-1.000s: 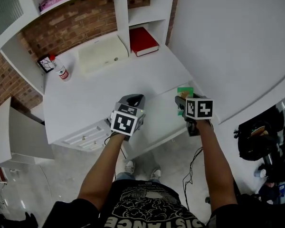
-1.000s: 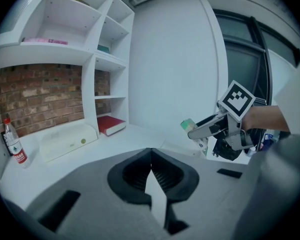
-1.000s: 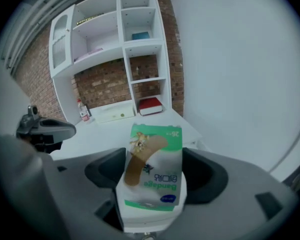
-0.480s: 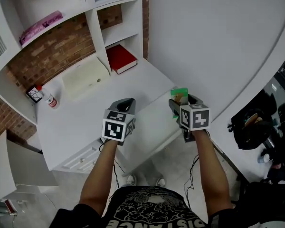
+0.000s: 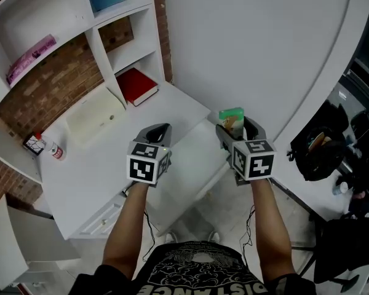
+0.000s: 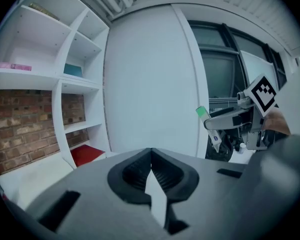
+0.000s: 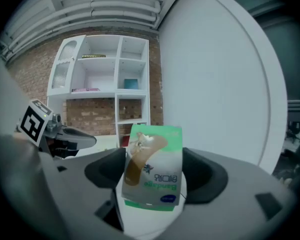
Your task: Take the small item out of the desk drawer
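The small item, a green-and-white bandage box (image 7: 152,166), is out of the drawer and up in the air. It is pinched in the right tongs (image 7: 152,176), whose jaws stand wide and press on its two narrow sides. Its broad printed face is turned back toward the right gripper view. Its long axis runs out along the jaws, away from the hand, and the top half stands clear of the tips. In the head view the box (image 5: 232,120) hangs over the right near edge of the table (image 5: 104,165), close to the white curved wall.

The left tongs (image 5: 158,131) hover level with it, well apart to the left over the table, pressed together on nothing. The left gripper view shows their ribbed pads (image 6: 140,170) meeting.

The lift looks done. If the box is to be set down, bare tabletop lies forward and left of it, and the right hand alone is placed for that. A red book (image 5: 135,86) and a cream case (image 5: 92,118) lie farther back, clear of that patch.
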Tool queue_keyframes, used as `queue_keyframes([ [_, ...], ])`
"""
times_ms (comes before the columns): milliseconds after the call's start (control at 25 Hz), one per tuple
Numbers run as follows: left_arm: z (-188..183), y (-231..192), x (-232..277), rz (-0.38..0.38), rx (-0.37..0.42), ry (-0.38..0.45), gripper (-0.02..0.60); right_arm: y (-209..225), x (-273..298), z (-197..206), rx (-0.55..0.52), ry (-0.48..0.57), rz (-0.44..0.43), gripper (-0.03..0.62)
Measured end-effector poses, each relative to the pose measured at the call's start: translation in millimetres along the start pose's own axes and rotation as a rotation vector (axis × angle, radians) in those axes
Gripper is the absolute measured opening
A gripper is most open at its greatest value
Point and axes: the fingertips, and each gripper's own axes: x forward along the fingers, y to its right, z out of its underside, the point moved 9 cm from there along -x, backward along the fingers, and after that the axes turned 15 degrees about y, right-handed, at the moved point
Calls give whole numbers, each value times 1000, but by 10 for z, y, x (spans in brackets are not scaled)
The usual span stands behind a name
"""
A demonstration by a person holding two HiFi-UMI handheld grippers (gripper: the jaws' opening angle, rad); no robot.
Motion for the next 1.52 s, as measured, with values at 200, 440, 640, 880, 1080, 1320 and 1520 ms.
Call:
queue_keyframes([
  [200, -38, 80, 76, 17, 12, 3, 8, 140, -174, -22, -15, 32, 47, 351],
  [440, -40, 119, 109, 28, 24, -2, 8, 223, -269, -48, -13, 60, 78, 351],
  [640, -10, 176, 112, 35, 32, -4, 8, 212, -298, -61, -7, 69, 78, 350],
  [880, -34, 192, 102, 25, 31, 6, 8, 218, -320, -84, -18, 68, 75, 350],
  [1080, -48, 218, 92, 24, 31, 9, 8, 220, -323, -74, -18, 68, 69, 351],
  [1320, -41, 207, 59, 17, 35, 9, 8, 199, -317, -68, -15, 71, 64, 350],
  [1520, -38, 196, 43, 14, 34, 7, 8, 185, -313, -54, -13, 70, 61, 350],
])
